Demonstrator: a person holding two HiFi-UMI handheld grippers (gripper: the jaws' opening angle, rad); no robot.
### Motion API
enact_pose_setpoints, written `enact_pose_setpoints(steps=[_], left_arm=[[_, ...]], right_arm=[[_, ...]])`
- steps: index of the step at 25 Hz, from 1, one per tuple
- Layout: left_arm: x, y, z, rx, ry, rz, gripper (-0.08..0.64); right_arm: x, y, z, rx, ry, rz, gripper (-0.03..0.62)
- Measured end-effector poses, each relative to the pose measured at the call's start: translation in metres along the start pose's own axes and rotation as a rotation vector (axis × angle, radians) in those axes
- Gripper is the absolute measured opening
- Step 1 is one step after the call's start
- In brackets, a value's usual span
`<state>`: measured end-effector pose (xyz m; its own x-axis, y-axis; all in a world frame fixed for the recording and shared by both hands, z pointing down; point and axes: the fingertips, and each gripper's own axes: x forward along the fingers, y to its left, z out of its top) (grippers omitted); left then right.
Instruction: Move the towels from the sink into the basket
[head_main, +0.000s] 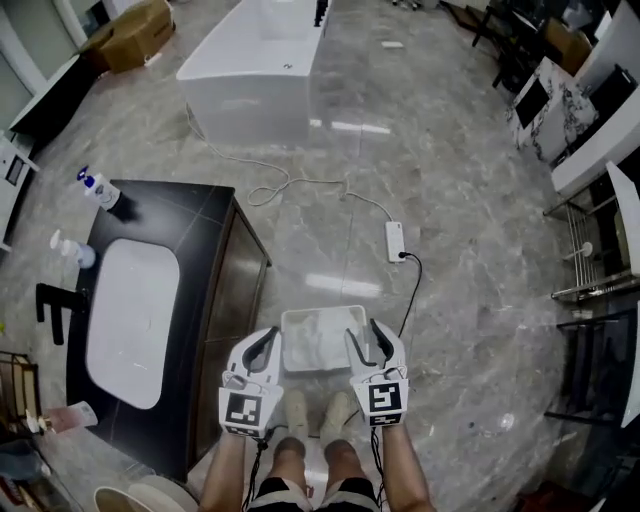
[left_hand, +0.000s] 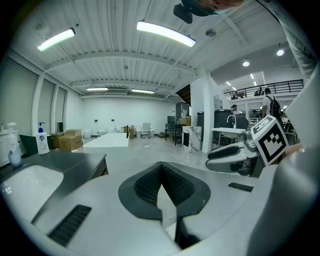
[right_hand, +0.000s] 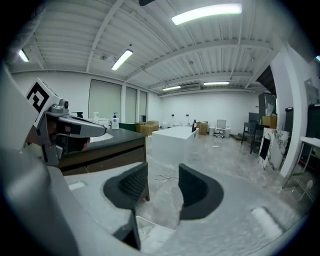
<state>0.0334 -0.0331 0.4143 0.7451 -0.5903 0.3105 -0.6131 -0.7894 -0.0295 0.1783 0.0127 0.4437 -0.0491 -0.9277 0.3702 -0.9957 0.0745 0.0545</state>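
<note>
The white basket (head_main: 290, 322) stands on the floor right in front of my feet, with crumpled white towels (head_main: 318, 345) inside it. The white sink (head_main: 132, 310) in the dark vanity (head_main: 215, 290) to the left shows no towel. Both grippers hover side by side above the basket's near edge. My left gripper (head_main: 270, 336) (left_hand: 161, 167) is shut, its tips meeting with nothing between them. My right gripper (head_main: 364, 338) (right_hand: 163, 182) is open and empty; a corner of the basket (right_hand: 150, 231) shows below its jaws.
A white bathtub (head_main: 262, 70) stands farther ahead, and a power strip (head_main: 396, 241) with cables lies on the marble floor beyond the basket. Soap bottles (head_main: 98, 188) stand on the vanity's far end. Metal racks (head_main: 590, 260) line the right side.
</note>
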Motion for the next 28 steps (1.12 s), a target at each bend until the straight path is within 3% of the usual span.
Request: enact_pose_setpoints(steps=[6, 12, 19, 23, 28], left_arm=[[-0.032, -0.010, 0.082, 0.024, -0.025, -0.014, 0.009], [-0.067, -0.023, 0.135, 0.037, -0.064, -0.018, 0.009], [-0.109, -0.029, 0.161, 0.061, -0.085, 0.000, 0.009], [-0.128, -0.036, 0.163, 0.079, -0.087, -0.004, 0.009], [-0.142, -0.035, 0.158, 0.076, -0.082, 0.005, 0.009]], right_arm=[[-0.055, -0.015, 0.088, 0.006, -0.051, -0.054, 0.135], [-0.108, -0.014, 0.148, -0.009, -0.100, -0.097, 0.068], [-0.154, 0.001, 0.182, -0.025, -0.161, -0.117, 0.042], [-0.173, 0.006, 0.184, -0.023, -0.168, -0.136, 0.004], [-0.183, 0.011, 0.179, -0.004, -0.160, -0.147, 0.000]])
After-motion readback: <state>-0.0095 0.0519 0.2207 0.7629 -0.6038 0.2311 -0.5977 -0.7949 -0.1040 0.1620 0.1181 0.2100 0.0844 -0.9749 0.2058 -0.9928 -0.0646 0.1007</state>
